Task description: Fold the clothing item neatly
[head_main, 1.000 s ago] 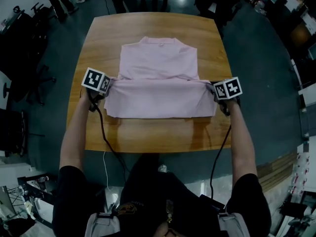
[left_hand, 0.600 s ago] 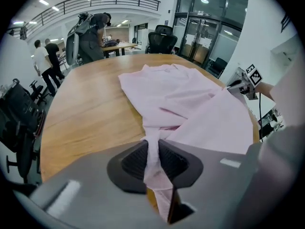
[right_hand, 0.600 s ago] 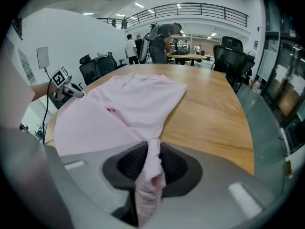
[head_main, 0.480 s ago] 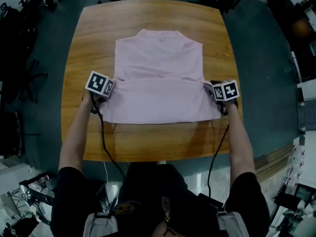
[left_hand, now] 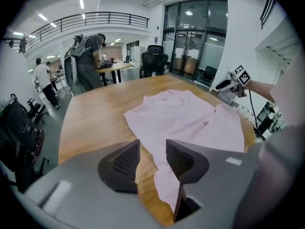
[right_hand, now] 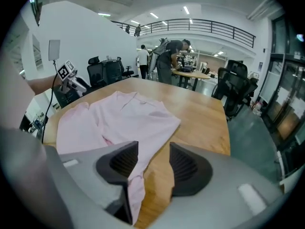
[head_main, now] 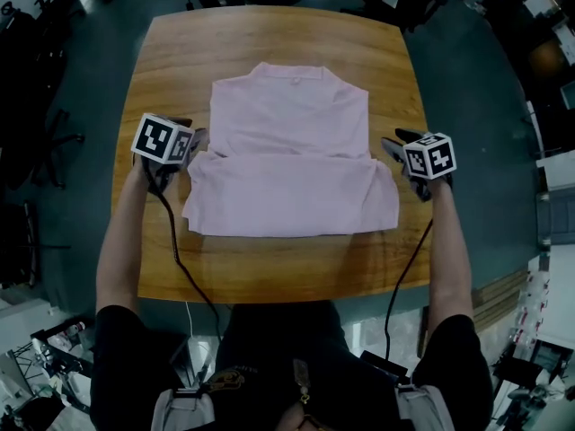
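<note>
A pale pink garment lies flat on the round-cornered wooden table, its near part folded up over the middle and the collar at the far side. My left gripper hovers just off the garment's left edge at the fold. Its jaws have just been opening and stand open, with no cloth pinched between them. My right gripper is just off the right edge, its jaws likewise just opened and gripping nothing. The left gripper view has the garment beyond my left gripper. The right gripper view looks over my right gripper at the garment.
Cables hang from both grippers down past the table's near edge. Black office chairs stand on the dark floor around the table. People work at another desk in the background.
Both grippers have let go of the garment's folded edge and drawn outward, left to the left and right to the right. The folded layer now rests on the shirt.
</note>
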